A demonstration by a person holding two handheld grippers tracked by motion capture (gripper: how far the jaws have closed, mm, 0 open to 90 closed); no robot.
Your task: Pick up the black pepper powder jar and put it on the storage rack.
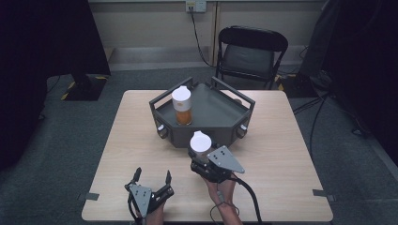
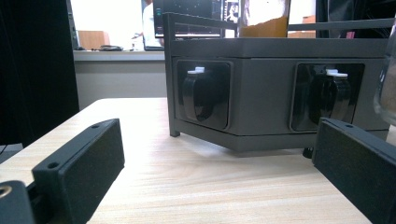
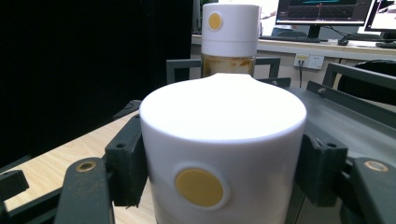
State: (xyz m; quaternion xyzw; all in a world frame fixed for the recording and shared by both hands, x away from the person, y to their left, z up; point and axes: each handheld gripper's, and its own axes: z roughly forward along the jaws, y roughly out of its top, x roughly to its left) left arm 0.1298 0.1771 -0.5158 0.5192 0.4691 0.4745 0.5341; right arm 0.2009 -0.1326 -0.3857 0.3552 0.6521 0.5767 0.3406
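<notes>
L tool [image 1: 152,177] rests on counter [image 1: 281,154] near front edge, jaws wide apart, nothing btwn. R tool [image 1: 199,157] clamped on white-lidded jar [image 1: 201,143], just in front of grey tray [image 1: 220,112]; 2nd jar [image 1: 181,105] stands inside tray.

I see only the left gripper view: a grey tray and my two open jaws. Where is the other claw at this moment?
Observer: The right claw is shut on a white-capped jar, just in front of the grey tray.
Operator: Is anything standing inside the tray?
Observer: Yes, a second jar with orange contents stands upright near the tray's left side.
Operator: And my left claw?
Observer: The left claw is open above bare table, holding nothing.
</notes>
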